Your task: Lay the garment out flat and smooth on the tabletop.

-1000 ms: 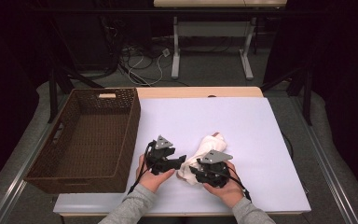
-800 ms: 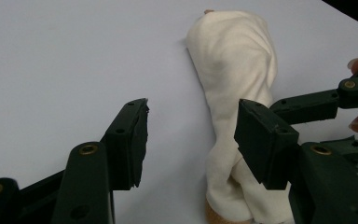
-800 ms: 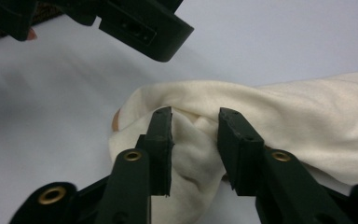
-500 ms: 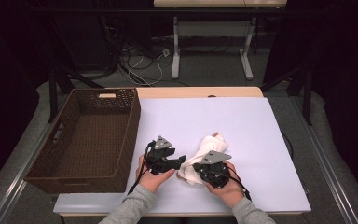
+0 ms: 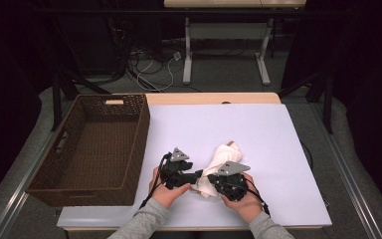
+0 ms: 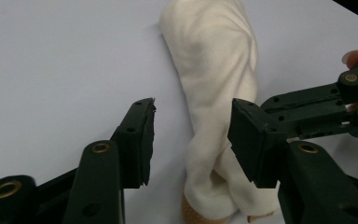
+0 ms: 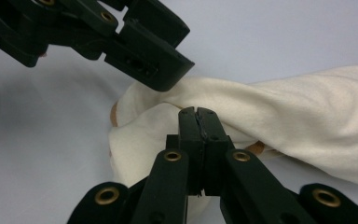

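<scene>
Nothing has moved much since before: both hands stay at the near edge of the white tabletop [image 5: 278, 129]. Left claw [image 6: 191, 135] stands released around the cream cloth [image 6: 214, 79]. Right claw [image 7: 198, 122] is clenched on a fold of this cloth.

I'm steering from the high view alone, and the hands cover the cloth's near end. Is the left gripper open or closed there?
Observer: Open. The left gripper has its jaws spread to either side of the cream cloth's twisted end.
Operator: And the right one?
Observer: The right gripper has its jaws pressed shut, with the tips against a fold of the cloth. I cannot tell whether any fabric is pinched.
Operator: Anything inside the cloth?
Observer: A tan edge peeks out from under the twisted end.
</scene>
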Demonstrator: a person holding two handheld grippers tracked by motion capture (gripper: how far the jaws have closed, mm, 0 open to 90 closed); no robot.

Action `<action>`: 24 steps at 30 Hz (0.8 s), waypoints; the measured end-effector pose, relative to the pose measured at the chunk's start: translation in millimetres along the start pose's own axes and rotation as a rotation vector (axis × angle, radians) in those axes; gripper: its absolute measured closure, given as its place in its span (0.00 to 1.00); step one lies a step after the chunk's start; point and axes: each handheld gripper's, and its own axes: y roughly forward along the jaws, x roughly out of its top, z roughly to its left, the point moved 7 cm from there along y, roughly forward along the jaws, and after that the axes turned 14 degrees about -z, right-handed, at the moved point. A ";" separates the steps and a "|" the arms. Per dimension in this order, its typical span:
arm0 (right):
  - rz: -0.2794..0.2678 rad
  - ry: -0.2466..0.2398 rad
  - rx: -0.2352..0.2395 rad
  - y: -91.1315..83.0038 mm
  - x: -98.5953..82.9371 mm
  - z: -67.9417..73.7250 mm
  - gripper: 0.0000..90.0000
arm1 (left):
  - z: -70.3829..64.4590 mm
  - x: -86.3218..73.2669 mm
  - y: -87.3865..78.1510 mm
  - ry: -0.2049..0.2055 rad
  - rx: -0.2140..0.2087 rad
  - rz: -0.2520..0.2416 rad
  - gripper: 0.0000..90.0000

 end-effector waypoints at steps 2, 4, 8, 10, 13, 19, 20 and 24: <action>0.008 0.001 -0.005 -1.2 -0.4 -0.3 1.00 | -2.2 -1.8 1.8 -0.001 -0.005 0.013 0.59; 0.002 -0.003 -0.003 -1.8 -0.5 -0.8 1.00 | -2.9 -3.1 2.9 0.009 -0.009 0.026 0.67; 0.006 -0.003 -0.006 -2.9 -0.9 -1.0 1.00 | -5.3 -5.1 4.4 0.005 -0.024 0.040 0.75; -0.003 -0.003 -0.007 -2.6 -0.8 -1.1 1.00 | -5.8 -5.5 5.0 0.012 -0.031 0.043 0.80; -0.004 -0.001 -0.008 -2.7 -0.9 -1.0 1.00 | -7.5 -5.9 5.2 0.017 -0.038 0.046 0.88; -0.003 0.002 -0.008 -3.4 -0.6 -1.4 1.00 | -6.6 -5.3 3.9 0.036 -0.041 0.048 0.98; -0.004 0.002 -0.010 -3.5 -0.5 -1.6 1.00 | -7.0 -5.4 3.9 0.031 -0.047 0.047 0.99; -0.001 0.003 -0.010 -4.3 -0.4 -1.7 1.00 | -5.9 -4.7 3.1 0.027 -0.042 0.045 0.99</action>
